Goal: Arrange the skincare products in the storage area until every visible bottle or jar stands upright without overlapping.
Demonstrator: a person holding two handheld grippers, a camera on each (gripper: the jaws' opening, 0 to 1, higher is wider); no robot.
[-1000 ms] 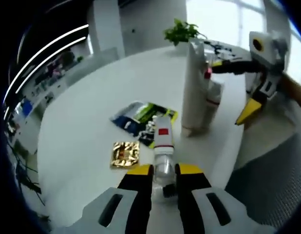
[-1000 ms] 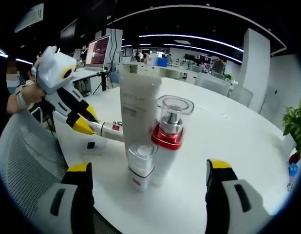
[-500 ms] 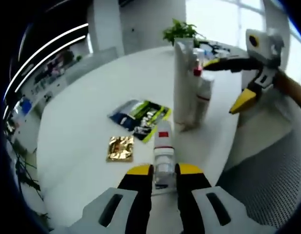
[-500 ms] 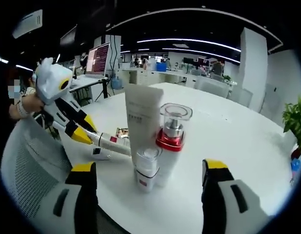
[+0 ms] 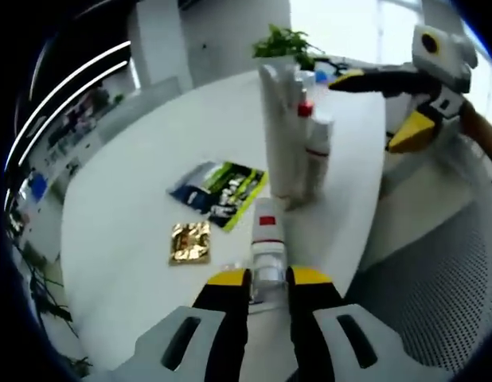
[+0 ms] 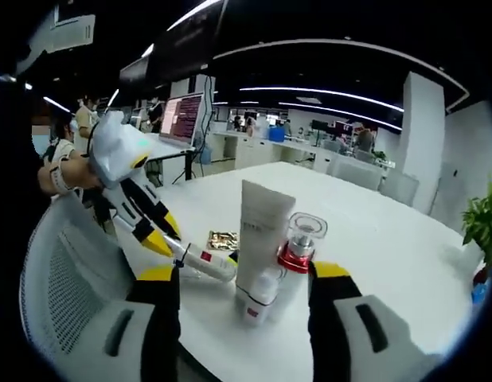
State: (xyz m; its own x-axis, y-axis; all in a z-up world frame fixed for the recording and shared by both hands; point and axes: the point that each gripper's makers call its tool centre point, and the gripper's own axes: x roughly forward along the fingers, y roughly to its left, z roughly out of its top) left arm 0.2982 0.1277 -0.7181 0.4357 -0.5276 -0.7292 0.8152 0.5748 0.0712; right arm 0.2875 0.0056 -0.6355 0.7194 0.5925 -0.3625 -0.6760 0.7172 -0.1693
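While the left gripper (image 5: 262, 280) is clamped on the clear-capped end of a white bottle with a red label (image 5: 266, 239), that bottle lies with its long axis pointing away from the gripper toward a tall white tube (image 5: 279, 131) standing upright farther out on the white surface (image 5: 126, 183). Just right of the tube stand a red-collared pump bottle (image 6: 298, 247) and a small white bottle (image 6: 258, 293), with the right gripper (image 6: 244, 280) spread wide around the cluster, holding nothing. Left of the held bottle lie a gold sachet (image 5: 189, 242) and a dark green-and-yellow packet (image 5: 220, 187).

Bare white table (image 5: 126, 159) left of the sachets (image 5: 218, 189) (flat, low), upright bottle cluster (image 5: 290, 135) blocking the right.
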